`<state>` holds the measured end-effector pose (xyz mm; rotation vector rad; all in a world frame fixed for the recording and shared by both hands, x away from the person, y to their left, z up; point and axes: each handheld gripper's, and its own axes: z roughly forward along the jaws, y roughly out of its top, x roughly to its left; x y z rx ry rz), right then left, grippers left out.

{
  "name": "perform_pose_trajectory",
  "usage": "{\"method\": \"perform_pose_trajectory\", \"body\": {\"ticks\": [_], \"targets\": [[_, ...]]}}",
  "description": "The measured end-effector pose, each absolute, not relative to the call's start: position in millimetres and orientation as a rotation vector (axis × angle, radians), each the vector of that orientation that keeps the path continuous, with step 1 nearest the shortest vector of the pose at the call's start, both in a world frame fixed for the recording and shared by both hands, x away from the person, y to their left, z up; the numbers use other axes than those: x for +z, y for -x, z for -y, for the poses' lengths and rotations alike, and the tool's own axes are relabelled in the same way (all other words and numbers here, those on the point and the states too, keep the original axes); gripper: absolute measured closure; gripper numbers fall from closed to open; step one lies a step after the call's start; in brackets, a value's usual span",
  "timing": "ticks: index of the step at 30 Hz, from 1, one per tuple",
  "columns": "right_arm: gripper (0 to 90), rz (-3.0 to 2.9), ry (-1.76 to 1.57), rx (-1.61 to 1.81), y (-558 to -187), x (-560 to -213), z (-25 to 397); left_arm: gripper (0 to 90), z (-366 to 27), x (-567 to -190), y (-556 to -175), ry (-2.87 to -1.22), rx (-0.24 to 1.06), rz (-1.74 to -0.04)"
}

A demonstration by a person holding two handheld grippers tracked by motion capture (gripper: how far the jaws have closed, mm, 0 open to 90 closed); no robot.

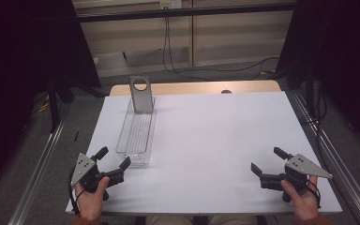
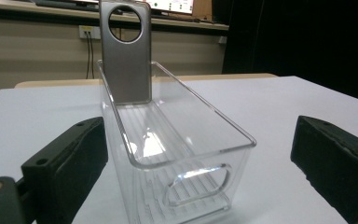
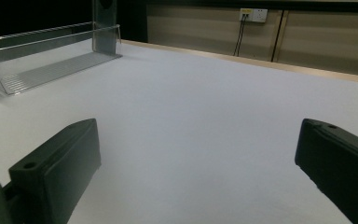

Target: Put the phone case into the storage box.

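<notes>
A white sheet covers the table (image 1: 225,140), leaving a strip of pale wooden tabletop (image 1: 201,87) bare along the far edge. On the left part of the sheet stands a long, narrow clear plastic bin (image 1: 137,132) with a ribbed floor and a handle cut-out in its near end wall, its length running away from the person. At its far end a grey metallic phone case with a large round camera opening (image 1: 140,95) stands upright inside, apparently leaning on the far wall, though the contact itself is hard to make out. The left gripper (image 1: 113,163), held in a hand (image 1: 91,194) at the near left corner, has its jaws spread wide, holding nothing, just short of the bin's near end; in the left gripper view the bin's end sits between the two black jaws without touching either. The right gripper (image 1: 266,161) rests well apart near the right edge, jaws likewise spread and empty over bare sheet. Beyond the table, a beige panelled wall (image 1: 225,37) carries a socket with black cables (image 1: 168,42) hanging to a grey floor, and dark curtains (image 1: 23,56) hang on both sides.
</notes>
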<state>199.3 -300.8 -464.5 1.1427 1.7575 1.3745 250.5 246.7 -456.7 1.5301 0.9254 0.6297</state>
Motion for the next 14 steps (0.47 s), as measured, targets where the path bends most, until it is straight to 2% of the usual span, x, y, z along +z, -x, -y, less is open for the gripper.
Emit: {"method": "perform_pose_trajectory", "body": {"ticks": [3, 4, 14], "targets": [[0.0, -1.755, -1.146, 1.375, -199.2, -464.7, 301.0, 3.8, -247.7, -458.0, -247.2, -1.529, 0.626, -0.923], [0.0, -1.752, -1.149, 1.373, -199.4, -465.0, 301.3, 3.8, -247.7, -457.9, -245.5, -1.533, 0.659, -0.927], [0.0, -1.761, -1.135, 1.371, -200.3, -464.9, 300.0, 3.7, -242.0, -456.7, -243.1, -1.526, 0.639, -0.913]]}}
